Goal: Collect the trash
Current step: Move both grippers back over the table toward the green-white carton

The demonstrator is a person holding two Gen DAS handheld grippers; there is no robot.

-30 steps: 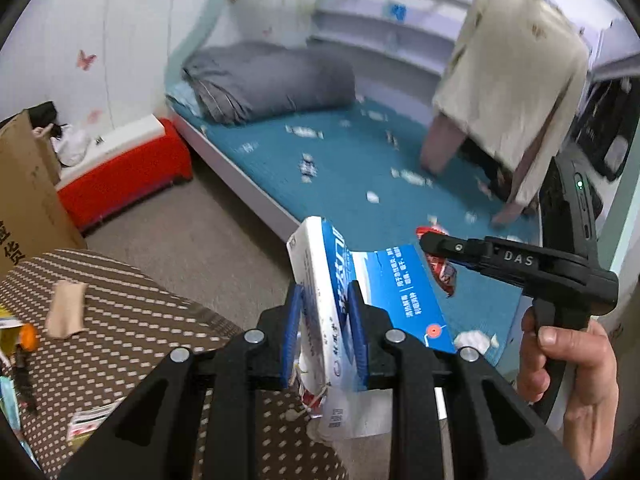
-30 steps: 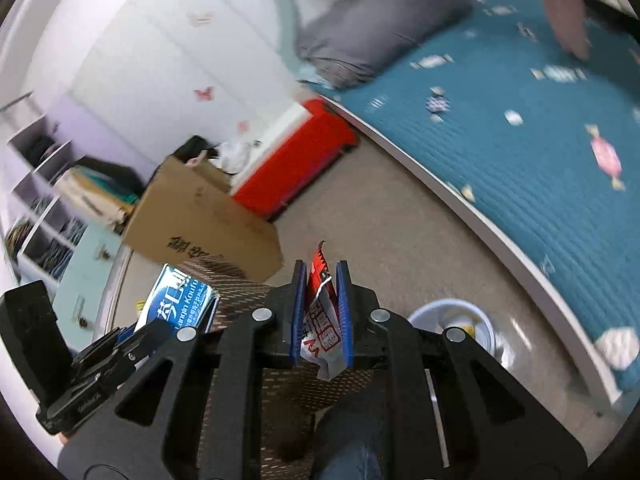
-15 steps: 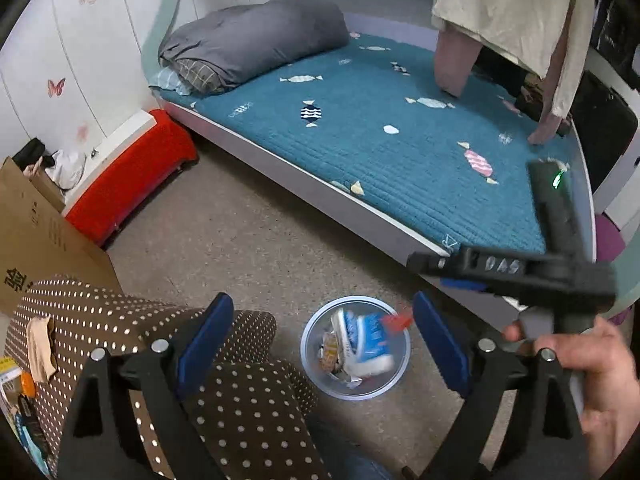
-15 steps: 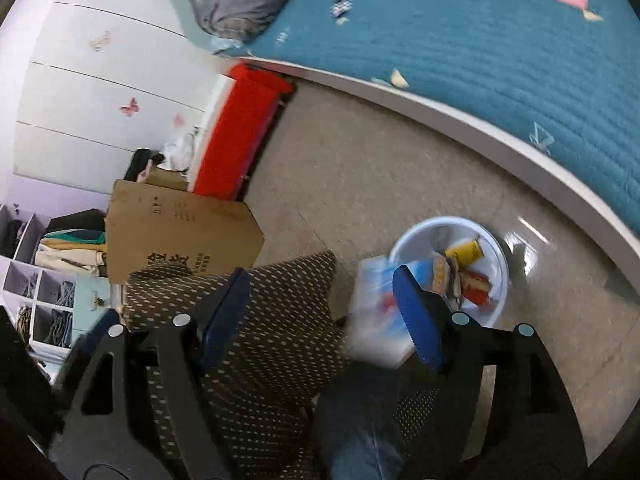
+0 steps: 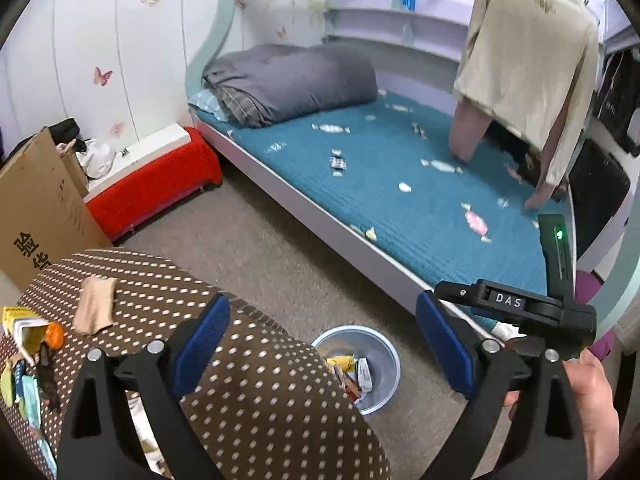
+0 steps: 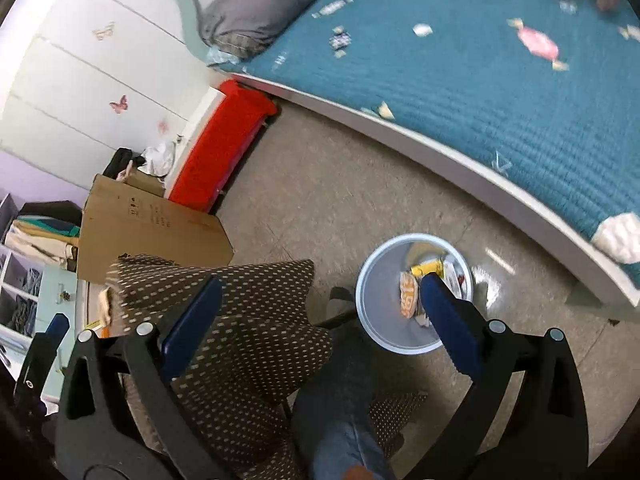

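Observation:
A pale blue round trash bin [image 5: 384,364] stands on the floor beside the dotted table and holds several wrappers [image 5: 360,372]. It also shows in the right wrist view [image 6: 372,320] with wrappers inside [image 6: 408,294]. My left gripper [image 5: 320,344] is open and empty, above the table edge and the bin. My right gripper [image 6: 316,312] is open and empty above the bin; its body [image 5: 516,304] shows in the left wrist view. More litter [image 5: 36,340] lies at the table's left edge.
A brown dotted tablecloth [image 5: 248,384] covers the table. A bed with a teal cover [image 5: 420,184] runs along the right, with a white crumpled piece [image 6: 620,238] on its near edge. A cardboard box [image 5: 40,208] and a red bench [image 5: 156,180] stand at the left. A person's leg [image 6: 344,432] is below.
One second ago each gripper held trash: the left a blue-white box, the right a red wrapper. Both opened and dropped them into the bin. The left view has since tilted up.

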